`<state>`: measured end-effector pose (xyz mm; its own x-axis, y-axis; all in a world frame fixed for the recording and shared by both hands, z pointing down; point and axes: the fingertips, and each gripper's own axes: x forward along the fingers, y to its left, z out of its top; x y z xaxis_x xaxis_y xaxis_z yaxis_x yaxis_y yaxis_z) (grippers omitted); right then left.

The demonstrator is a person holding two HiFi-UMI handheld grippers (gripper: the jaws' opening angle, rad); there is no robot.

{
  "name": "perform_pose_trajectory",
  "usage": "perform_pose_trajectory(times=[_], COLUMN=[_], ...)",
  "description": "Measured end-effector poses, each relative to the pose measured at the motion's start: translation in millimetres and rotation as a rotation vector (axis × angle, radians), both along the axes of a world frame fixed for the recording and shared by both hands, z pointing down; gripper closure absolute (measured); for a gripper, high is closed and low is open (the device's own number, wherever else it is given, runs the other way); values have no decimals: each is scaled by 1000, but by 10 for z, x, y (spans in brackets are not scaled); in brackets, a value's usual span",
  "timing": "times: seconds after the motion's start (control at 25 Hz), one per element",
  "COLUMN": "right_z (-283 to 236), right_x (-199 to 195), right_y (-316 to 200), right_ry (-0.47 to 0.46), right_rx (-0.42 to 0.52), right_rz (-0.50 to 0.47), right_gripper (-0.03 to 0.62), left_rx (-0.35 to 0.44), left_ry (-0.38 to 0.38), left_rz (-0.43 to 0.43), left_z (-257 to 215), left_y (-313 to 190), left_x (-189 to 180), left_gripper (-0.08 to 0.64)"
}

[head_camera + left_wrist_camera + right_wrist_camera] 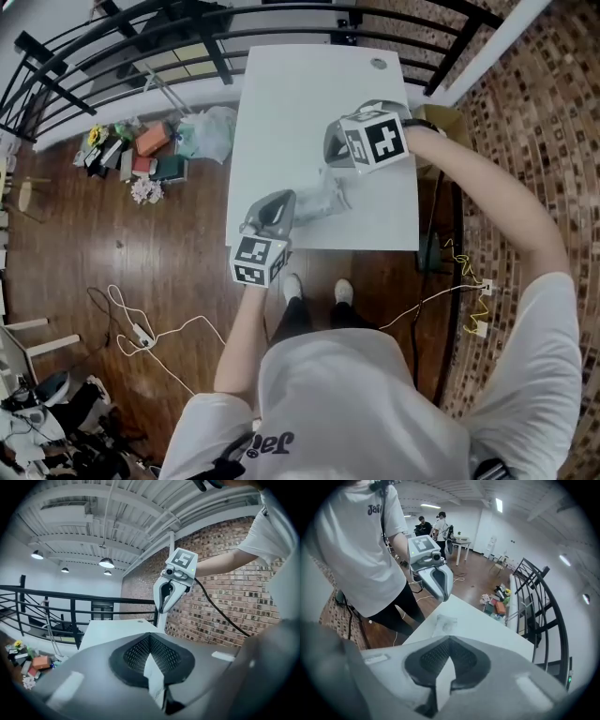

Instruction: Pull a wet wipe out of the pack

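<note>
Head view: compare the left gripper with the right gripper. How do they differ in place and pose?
The left gripper hangs at the table's near edge; the right gripper is farther in, over its right side. The left gripper lies closer to level; the right gripper tips steeply down. Shared: each has jaws shut on a white strip.

1. Bright, even indoor light in all three views, with no hard shadows on the pale, slightly washed-out counter.
2. In the left gripper view, round ceiling lamps glow overhead, blown out at their centres.
3. In the right gripper view, a ceiling strip light glares white.
4. Strong fisheye bending throughout: railing bars bow, and both gripper views darken to black at the corners.
5. Near foreground soft and out of focus in both gripper views; background sharper.
</note>
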<state>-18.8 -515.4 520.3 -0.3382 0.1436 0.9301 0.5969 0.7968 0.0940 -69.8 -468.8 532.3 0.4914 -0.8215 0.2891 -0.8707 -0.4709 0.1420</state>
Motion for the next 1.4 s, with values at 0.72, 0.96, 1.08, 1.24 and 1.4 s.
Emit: perform_pose_trajectory(times=[0.72,0.96,1.08,1.24,1.4], right_z=[-864,-1170,-1580,-2011,-2125], right_x=[471,288,150,113,243], right_y=[56,129,89,-140,-345], right_ry=[-194,-282,-394,-415,-402], right_rx=[51,27,21,117,148], right_rz=[138,153,173,176,235], right_gripper=[601,601,601,601,601], left_rx=[68,81,85,88,100], left_ry=[-10,2,6,12,14], left_rz=[112,108,95,75,81], left_z=[-301,-361,-377,-432,-481], left_y=[-292,-306,-320,-344,-346], left_x=[512,529,481,406,403], left_gripper=[545,545,545,545,545])
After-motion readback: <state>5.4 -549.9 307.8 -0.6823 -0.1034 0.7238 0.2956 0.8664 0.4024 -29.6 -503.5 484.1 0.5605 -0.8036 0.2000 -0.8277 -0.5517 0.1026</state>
